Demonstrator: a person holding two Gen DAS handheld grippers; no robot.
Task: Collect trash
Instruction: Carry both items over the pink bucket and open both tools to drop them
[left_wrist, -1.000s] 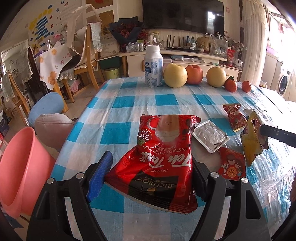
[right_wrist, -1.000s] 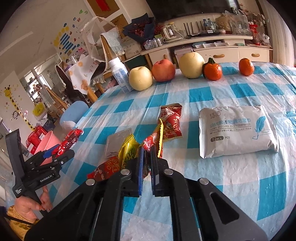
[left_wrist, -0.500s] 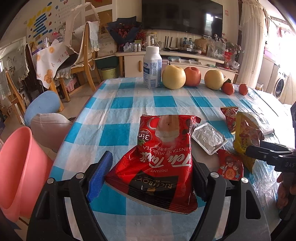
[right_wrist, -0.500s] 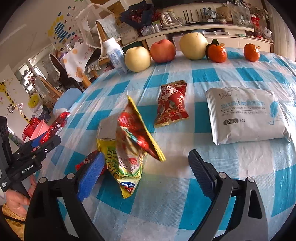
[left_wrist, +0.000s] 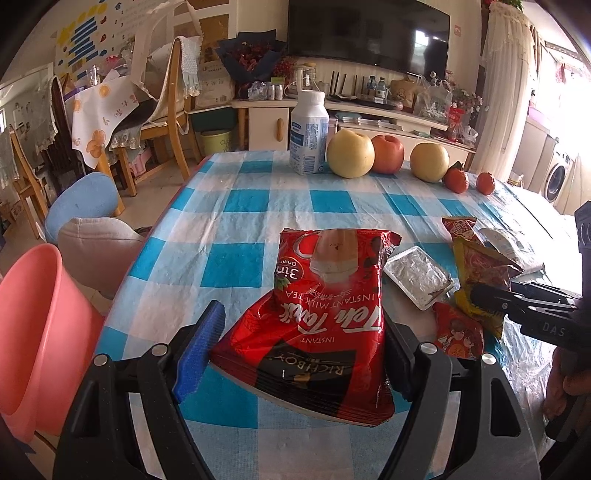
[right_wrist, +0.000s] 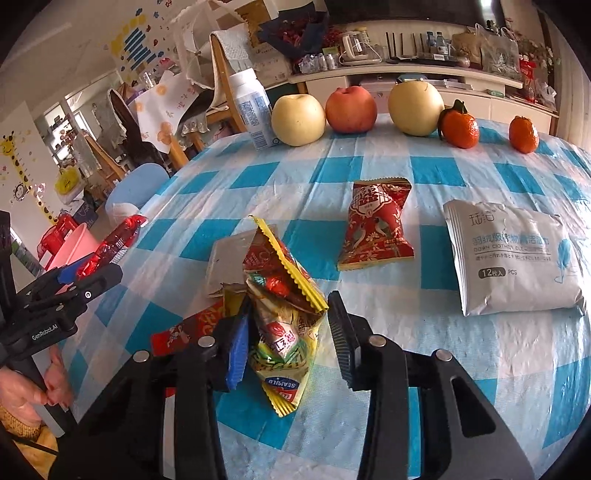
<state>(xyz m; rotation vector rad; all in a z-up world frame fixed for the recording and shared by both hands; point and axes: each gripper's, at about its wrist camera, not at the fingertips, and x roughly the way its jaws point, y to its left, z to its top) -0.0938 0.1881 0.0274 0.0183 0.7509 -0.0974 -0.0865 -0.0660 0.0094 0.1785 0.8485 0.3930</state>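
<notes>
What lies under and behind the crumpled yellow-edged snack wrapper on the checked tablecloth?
Behind the crumpled yellow-edged snack wrapper lies a flat silvery foil tray, partly covered. A flat red packet pokes out from under its left side. The rest of both, and the blue-and-white checked tablecloth beneath, is hidden.

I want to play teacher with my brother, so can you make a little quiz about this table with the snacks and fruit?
1. True or false: the left gripper holds a red tea bag clear of the table.
2. How many round fruits stand in the row at the far edge? A three, B five, C seven.
3. Fill in: the tub beside the table is coloured ____.
Key: 1 true; 2 B; 3 pink.
</notes>
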